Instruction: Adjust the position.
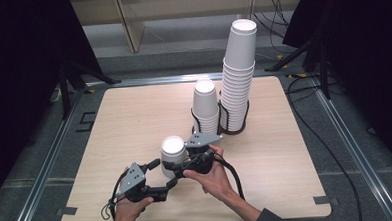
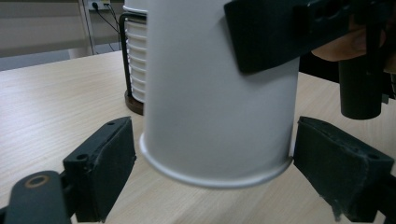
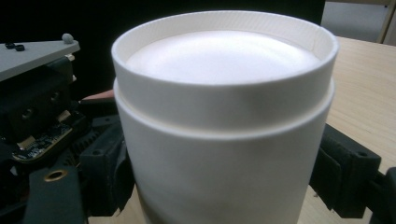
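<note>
An upside-down white paper cup (image 1: pixel 173 147) is near the table's front middle. In the left gripper view the cup (image 2: pixel 210 93) hangs a little above the wood. My right gripper (image 1: pixel 175 165) is shut on the cup's side, and one of its fingers (image 2: pixel 261 37) presses on the wall high up. In the right gripper view the cup (image 3: pixel 224 116) stands between the jaws of my right gripper (image 3: pixel 224 186). My left gripper (image 2: pixel 215 154) straddles the cup's rim from the front. Its left pad stands clear of the cup, so it is open. It shows low in the high view as the left gripper (image 1: pixel 163 174).
Two stacks of upside-down cups stand in black wire holders behind: a tall stack (image 1: pixel 240 78) and a short stack (image 1: pixel 205 107). The short stack (image 2: pixel 135 60) rises just beyond the held cup. The wooden table (image 1: pixel 129 118) ends close in front of the hands.
</note>
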{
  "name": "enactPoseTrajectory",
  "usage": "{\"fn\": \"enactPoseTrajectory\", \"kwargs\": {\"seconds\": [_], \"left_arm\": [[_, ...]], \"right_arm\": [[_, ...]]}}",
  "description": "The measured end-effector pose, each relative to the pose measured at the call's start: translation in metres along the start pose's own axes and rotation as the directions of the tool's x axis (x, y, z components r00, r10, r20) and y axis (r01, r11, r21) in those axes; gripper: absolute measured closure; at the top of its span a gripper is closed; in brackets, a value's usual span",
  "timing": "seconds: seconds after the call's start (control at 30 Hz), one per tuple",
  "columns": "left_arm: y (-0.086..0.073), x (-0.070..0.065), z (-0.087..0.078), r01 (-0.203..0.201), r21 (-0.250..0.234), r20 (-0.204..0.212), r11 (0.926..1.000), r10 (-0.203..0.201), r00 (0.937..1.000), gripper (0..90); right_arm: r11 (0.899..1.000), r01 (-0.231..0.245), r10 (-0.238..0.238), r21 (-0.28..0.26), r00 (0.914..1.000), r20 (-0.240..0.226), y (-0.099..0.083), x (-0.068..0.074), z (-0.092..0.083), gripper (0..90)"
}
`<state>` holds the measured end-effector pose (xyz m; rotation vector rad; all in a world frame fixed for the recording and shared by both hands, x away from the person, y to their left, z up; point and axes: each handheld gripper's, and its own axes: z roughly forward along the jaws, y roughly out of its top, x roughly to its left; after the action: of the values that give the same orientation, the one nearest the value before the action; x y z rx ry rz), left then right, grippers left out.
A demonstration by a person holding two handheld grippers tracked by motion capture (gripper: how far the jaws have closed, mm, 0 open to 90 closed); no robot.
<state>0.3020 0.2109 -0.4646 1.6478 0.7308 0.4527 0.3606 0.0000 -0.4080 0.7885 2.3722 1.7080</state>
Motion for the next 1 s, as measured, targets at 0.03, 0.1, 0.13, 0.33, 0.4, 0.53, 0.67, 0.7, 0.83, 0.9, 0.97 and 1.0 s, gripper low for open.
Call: {"fn": "enactPoseTrajectory", "kwargs": {"seconds": [0.03, 0.1, 0.13, 0.33, 0.4, 0.53, 0.67, 0.7, 0.83, 0.9, 0.97, 1.0], "left_arm": [[0.001, 0.0, -0.001, -0.01, 0.027, -0.012, 0.9996, 0.011, 0.9999, 9.9], [0.0, 0.0, 0.002, -0.004, 0.026, -0.019, 0.9996, 0.005, 0.9998, 5.4], [-0.001, 0.0, 0.003, -0.011, 0.03, -0.021, 0.9995, 0.012, 0.9997, 3.7], [-0.002, 0.0, 0.007, 0.007, -0.002, -0.013, 1.0, -0.007, 0.9999, 1.2], [-0.002, 0.001, 0.008, 0.007, -0.027, -0.001, 0.9996, -0.007, 1.0, 1.6], [-0.001, -0.001, 0.007, -0.003, -0.024, 0.0, 0.9997, 0.003, 1.0, 5.1], [-0.002, 0.0, 0.009, -0.003, -0.041, 0.013, 0.9991, 0.003, 0.9999, 6.9], [-0.002, 0.0, 0.008, -0.006, -0.03, 0.01, 0.9995, 0.006, 0.9999, 8.0], [0.0, -0.001, 0.007, -0.039, -0.024, 0.014, 0.999, 0.039, 0.9991, 12.2], [0.002, -0.002, 0.005, -0.054, 0.006, 0.014, 0.9985, 0.054, 0.9984, 13.6], [0.004, -0.003, 0.005, -0.08, 0.007, 0.029, 0.9968, 0.08, 0.9964, 14.3], [0.005, -0.002, 0.007, -0.113, -0.015, 0.039, 0.9935, 0.113, 0.9928, 14.6]], "right_arm": [[1.0, -0.008, 0.008, -0.014, 0.9999, -0.012, -0.001, 0.002, 0.002, 19.4], [1.0, 0.011, -0.011, -0.008, 0.9999, -0.009, -0.001, 0.003, 0.003, 19.4], [1.0, -0.013, 0.013, -0.003, 0.9997, -0.018, -0.001, 0.005, 0.003, 19.4], [0.999, -0.015, 0.014, -0.03, 0.9987, -0.049, -0.002, 0.01, 0.007, 19.4], [0.999, -0.031, 0.029, -0.027, 0.9971, -0.07, -0.002, 0.009, 0.007, 19.4], [0.998, -0.055, 0.052, -0.031, 0.9952, -0.083, -0.003, 0.008, 0.007, 19.4], [0.998, -0.05, 0.048, -0.027, 0.995, -0.087, -0.004, 0.008, 0.008, 18.9], [0.997, -0.075, 0.073, -0.019, 0.9927, -0.096, -0.004, 0.009, 0.008, 18.5], [0.998, -0.064, 0.062, -0.013, 0.993, -0.1, -0.003, 0.006, 0.005, 16.2], [0.998, -0.063, 0.063, 0.0, 0.992, -0.109, -0.002, 0.004, 0.003, 15.6], [0.998, -0.055, 0.055, 0.003, 0.9913, -0.12, -0.001, 0.002, 0.001, 15.3], [0.997, -0.072, 0.072, 0.01, 0.9891, -0.129, 0.0, 0.002, -0.002, 15.3]]}}
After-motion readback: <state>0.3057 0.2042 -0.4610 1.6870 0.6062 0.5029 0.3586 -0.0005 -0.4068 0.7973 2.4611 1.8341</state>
